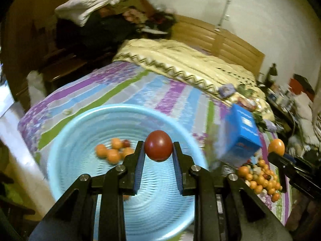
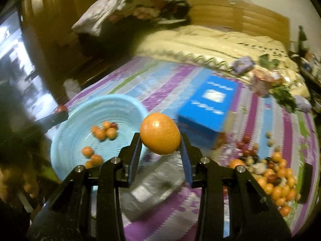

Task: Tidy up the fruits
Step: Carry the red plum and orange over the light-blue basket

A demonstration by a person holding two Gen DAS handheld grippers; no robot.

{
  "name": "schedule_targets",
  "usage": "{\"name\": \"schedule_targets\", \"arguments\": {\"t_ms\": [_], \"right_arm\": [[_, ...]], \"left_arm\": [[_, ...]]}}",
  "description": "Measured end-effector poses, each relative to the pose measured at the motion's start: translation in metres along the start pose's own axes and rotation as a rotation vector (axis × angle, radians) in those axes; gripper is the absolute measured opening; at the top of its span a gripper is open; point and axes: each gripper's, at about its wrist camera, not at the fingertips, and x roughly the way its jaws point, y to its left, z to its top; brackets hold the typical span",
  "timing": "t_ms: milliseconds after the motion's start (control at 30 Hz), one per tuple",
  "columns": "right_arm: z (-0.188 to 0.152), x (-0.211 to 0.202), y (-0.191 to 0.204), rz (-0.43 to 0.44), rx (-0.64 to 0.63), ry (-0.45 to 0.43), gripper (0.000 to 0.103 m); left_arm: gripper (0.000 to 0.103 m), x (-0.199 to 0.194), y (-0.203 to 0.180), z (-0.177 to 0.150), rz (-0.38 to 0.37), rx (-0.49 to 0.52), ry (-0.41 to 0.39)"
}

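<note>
Both views are smeared with motion blur, so fine detail is mostly gone. The red fruit (image 1: 158,145) pinched in the left gripper (image 1: 158,150) is smooth, round and dark red, but I can't tell what kind it is. Its lower edge sits between the blue pads, the rest pokes up past the fingertips. The jaws are clamped tight on it from both sides.

The right gripper (image 2: 160,140) has its jaws closed on an orange fruit (image 2: 160,133), egg-shaped and glossy, sitting right at the fingertips with the pads pressing on its two sides. From the left camera that same fruit shows at the far right edge, with most of the right gripper cut off by the frame.

Directly below and beyond the left gripper is the light blue basin (image 1: 66,140), its near rim hidden behind the gripper body. A small cluster of orange fruits (image 1: 112,151) plus one reddish one lies on its bottom, just left of the left finger. From the right camera the basin is off to the left of the fingers.

Right of both grippers, on the striped purple bedsheet (image 2: 266,120), is the loose pile of fruit (image 2: 274,180): mostly orange, some dark red, some pale ones too blurred to name. A blue box (image 2: 208,106) sits just beyond the right gripper's right finger. Under the right gripper there's something clear and plasticky (image 2: 152,186), can't make out what. At the back are a cream quilt (image 1: 180,60) and a wooden headboard (image 1: 220,38).
</note>
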Motion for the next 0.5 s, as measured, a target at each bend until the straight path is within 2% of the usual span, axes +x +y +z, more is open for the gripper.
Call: {"name": "schedule_targets", "arguments": {"t_ms": [200,333,500], "right_arm": [[0.007,0.035,0.035,0.060,-0.026,0.087,0.039],[0.005,0.062,0.050,0.091,-0.024,0.155,0.039],[0.001,0.082,0.057,0.091,-0.026,0.214,0.039]], "left_arm": [[0.027,0.011,0.062,0.001,0.044,-0.063,0.056],[0.027,0.022,0.083,-0.002,0.044,-0.069,0.102],[0.027,0.042,0.099,-0.005,0.043,-0.070,0.153]]}}
